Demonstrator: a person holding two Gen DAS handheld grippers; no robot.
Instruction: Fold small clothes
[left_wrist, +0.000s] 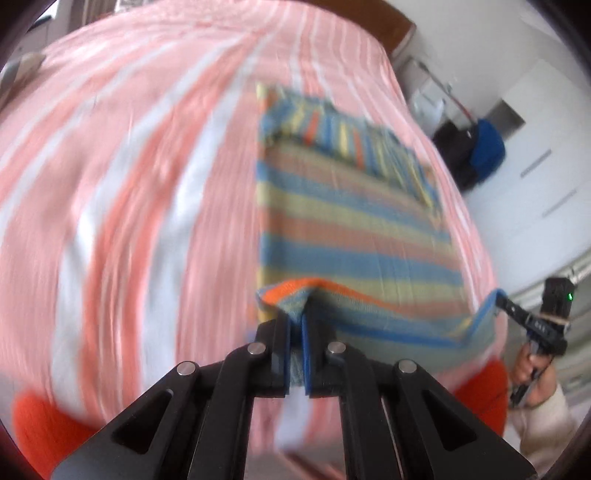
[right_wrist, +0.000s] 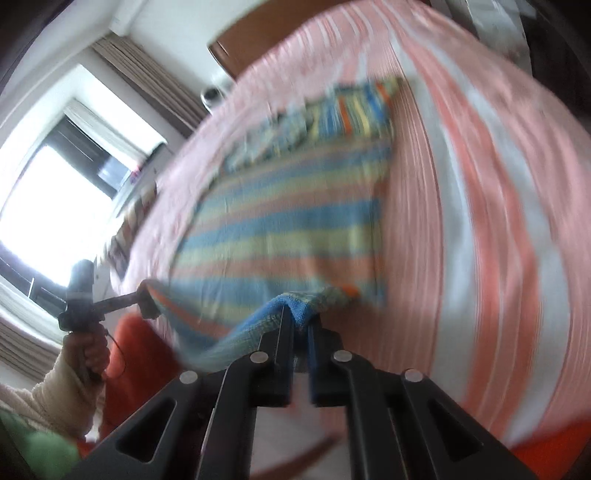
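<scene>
A small knitted garment (left_wrist: 343, 229) with blue, yellow and orange stripes lies on a pink and white striped sheet (left_wrist: 122, 192). My left gripper (left_wrist: 295, 321) is shut on its near left hem corner and lifts it. My right gripper (right_wrist: 301, 321) is shut on the near right hem corner. The garment (right_wrist: 288, 221) sags between the two grippers. Each gripper shows in the other's view, the right gripper (left_wrist: 498, 301) at the far right and the left gripper (right_wrist: 146, 299) at the left. Both views are blurred by motion.
The striped sheet (right_wrist: 480, 221) covers a bed with a brown headboard (right_wrist: 236, 44). Orange fabric (left_wrist: 40, 424) lies below the near edge. A bright window (right_wrist: 48, 206) is to the left, and white cupboards (left_wrist: 535, 140) with dark and blue bags (left_wrist: 484, 147) stand to the right.
</scene>
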